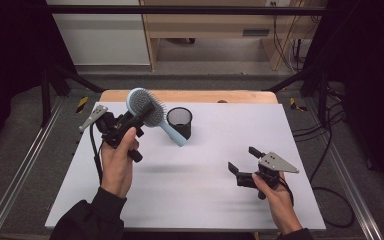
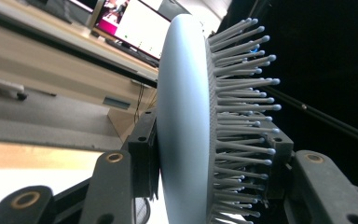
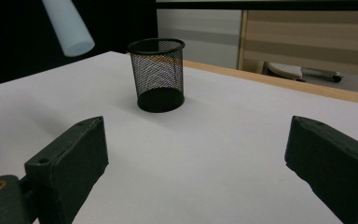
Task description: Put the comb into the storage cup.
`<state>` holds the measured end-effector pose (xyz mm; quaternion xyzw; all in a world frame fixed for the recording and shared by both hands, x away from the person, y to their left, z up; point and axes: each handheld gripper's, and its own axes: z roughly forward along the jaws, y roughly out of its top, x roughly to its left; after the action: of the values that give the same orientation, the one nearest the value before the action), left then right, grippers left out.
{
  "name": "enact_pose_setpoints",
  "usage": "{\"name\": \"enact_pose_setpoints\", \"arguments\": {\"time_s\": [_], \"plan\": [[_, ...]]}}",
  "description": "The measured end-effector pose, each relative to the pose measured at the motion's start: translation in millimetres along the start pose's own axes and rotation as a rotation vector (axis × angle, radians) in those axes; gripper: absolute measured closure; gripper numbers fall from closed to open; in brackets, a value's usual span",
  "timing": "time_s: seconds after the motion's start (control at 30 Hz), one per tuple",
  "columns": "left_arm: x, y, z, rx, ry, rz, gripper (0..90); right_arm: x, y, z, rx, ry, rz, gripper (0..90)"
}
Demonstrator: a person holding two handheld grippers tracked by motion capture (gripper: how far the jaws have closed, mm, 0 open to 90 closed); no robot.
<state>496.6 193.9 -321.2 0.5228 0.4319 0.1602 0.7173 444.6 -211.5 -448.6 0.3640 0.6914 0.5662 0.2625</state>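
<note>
White worktop (image 1: pixel 200 170) on a wooden base, dark surround, shelving behind. Item one: pale blue hairbrush (image 1: pixel 145 107), held clear above the worktop's far left part, handle slanting down toward the mesh cup (image 1: pixel 180 121); whether handle tip touched the cup could not be told from the high view. Left tongs (image 1: pixel 142 115) clamped on the brush head; the left gripper view showed one jaw on the smooth back, the other among the bristles (image 2: pixel 242 93). Left hand (image 1: pixel 117 162) raised, forearm angled inward. Right tongs (image 1: pixel 244 159) spread wide, empty, low over the near right worktop, aimed at the cup (image 3: pixel 160 74); there the handle end (image 3: pixel 70 25) hung up and left of it.
</note>
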Motion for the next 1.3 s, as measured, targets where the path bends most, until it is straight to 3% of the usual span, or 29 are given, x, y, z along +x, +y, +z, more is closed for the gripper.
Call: {"name": "enact_pose_setpoints", "arguments": {"time_s": [0.1,0.23,0.47,0.67,0.87,1.17,1.3], "plan": [[-3.4,5.5,6.6,0.003,-0.012,0.009,51.6,0.4,-1.6,2.6,0.024,-0.005,-0.021,5.8],[-10.5,13.6,18.1,0.014,-0.006,0.080,51.6,2.5,-2.4,4.3,0.035,-0.004,-0.036,5.8],[-15.5,17.1,35.4,0.018,0.010,0.131,51.6,12.6,-4.5,8.0,0.070,0.009,-0.088,5.8],[-9.4,17.9,49.7,0.003,0.014,0.098,51.6,17.3,-6.3,11.1,0.081,0.026,-0.098,5.8],[-4.7,21.6,54.7,-0.009,0.031,0.096,51.6,21.0,-7.9,12.9,0.093,0.035,-0.112,5.7],[1.2,28.8,59.7,-0.034,0.066,0.109,51.6,26.0,-6.6,11.0,0.088,0.030,-0.130,5.7],[1.0,31.8,64.9,-0.034,0.078,0.143,51.6,25.2,-6.9,10.3,0.086,0.026,-0.125,5.8]]}}
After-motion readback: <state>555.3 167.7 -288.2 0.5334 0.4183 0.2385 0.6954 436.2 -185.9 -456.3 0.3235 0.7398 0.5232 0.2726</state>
